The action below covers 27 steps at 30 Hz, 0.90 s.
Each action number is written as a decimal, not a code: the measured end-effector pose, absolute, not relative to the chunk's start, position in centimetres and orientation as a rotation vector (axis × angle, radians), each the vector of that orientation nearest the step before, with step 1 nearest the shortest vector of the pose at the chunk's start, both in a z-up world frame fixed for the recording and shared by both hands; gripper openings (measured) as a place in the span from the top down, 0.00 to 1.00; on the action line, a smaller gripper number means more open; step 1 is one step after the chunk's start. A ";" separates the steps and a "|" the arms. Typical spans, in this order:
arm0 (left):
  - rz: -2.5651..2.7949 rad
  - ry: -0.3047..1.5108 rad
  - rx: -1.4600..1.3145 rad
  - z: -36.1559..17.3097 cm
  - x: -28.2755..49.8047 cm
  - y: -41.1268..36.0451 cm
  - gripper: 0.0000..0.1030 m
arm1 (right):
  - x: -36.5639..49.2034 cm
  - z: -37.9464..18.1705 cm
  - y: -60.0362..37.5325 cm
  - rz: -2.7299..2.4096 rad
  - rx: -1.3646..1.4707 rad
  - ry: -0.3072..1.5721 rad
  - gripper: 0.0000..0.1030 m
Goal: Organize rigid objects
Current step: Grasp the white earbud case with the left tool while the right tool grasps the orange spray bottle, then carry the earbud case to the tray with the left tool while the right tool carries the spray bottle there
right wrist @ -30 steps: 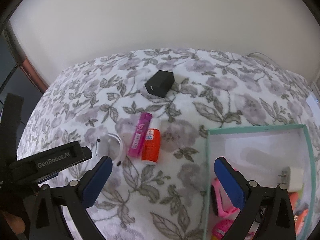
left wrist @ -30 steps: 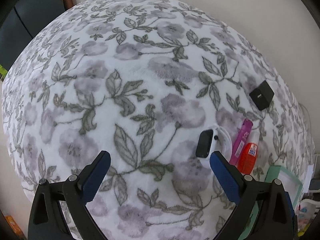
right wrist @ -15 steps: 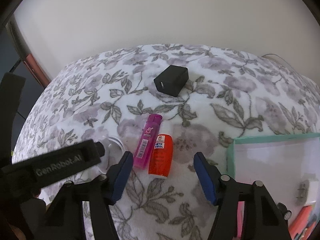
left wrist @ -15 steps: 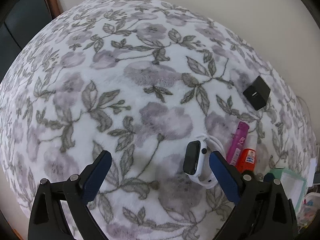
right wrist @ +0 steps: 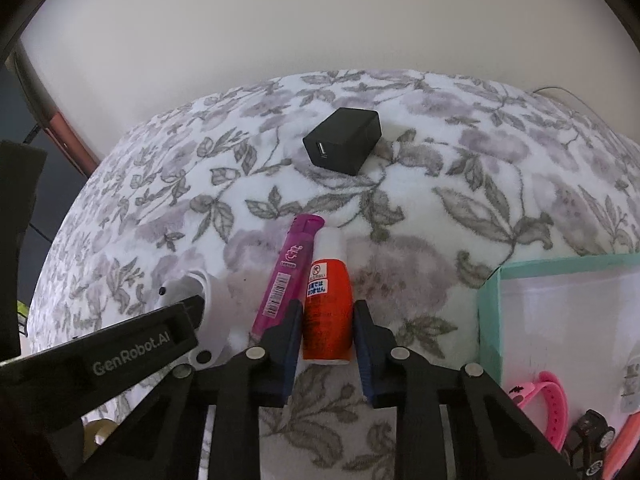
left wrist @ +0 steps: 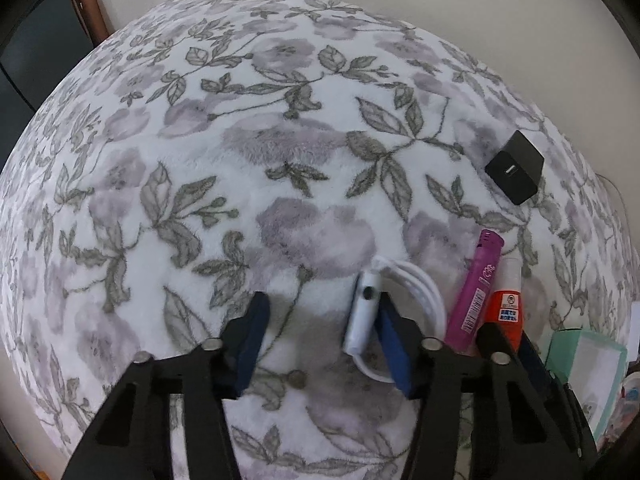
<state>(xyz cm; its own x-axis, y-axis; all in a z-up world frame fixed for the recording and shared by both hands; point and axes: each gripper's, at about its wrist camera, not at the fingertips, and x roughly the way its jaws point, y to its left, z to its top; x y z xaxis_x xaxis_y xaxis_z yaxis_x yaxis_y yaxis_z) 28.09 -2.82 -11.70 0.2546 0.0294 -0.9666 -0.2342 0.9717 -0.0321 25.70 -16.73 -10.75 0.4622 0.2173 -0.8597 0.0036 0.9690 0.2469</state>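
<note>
On the floral blanket lie a white smartwatch (left wrist: 362,312), a pink lighter (right wrist: 289,266), an orange bottle with a white cap (right wrist: 329,300) and a black USB charger (right wrist: 343,141). My left gripper (left wrist: 322,310) is partly closed; its right finger touches the watch body from the right, and the watch sits between the jaws with a gap on the left. My right gripper (right wrist: 325,316) has its jaws closed against both sides of the orange bottle, which rests on the blanket. The lighter (left wrist: 478,290), bottle (left wrist: 508,304) and charger (left wrist: 515,167) also show in the left wrist view.
A mint-green box (right wrist: 490,312) stands at the right and holds a pink band (right wrist: 550,404), a small dark toy car (right wrist: 592,444) and other items. A pale wall runs behind the bed. A dark doorway (left wrist: 36,52) is at the far left.
Both grippers have moved forward and narrowed. The left one has come around the white watch. The right one has closed onto the orange bottle, with the box sliding right in view.
</note>
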 end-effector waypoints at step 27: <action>0.186 1.332 -0.166 -9.7 22.7 -5.7 0.87 | 20.6 -6.5 -19.3 0.135 0.320 1.112 0.79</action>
<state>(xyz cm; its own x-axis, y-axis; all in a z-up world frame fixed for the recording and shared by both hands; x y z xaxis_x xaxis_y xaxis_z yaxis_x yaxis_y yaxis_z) 22.66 -5.69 -9.72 0.2258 0.0400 -0.9734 -0.2287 0.9734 -0.0131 20.61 -19.27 -6.52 0.4404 0.2652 -0.8578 0.0525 0.9461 0.3195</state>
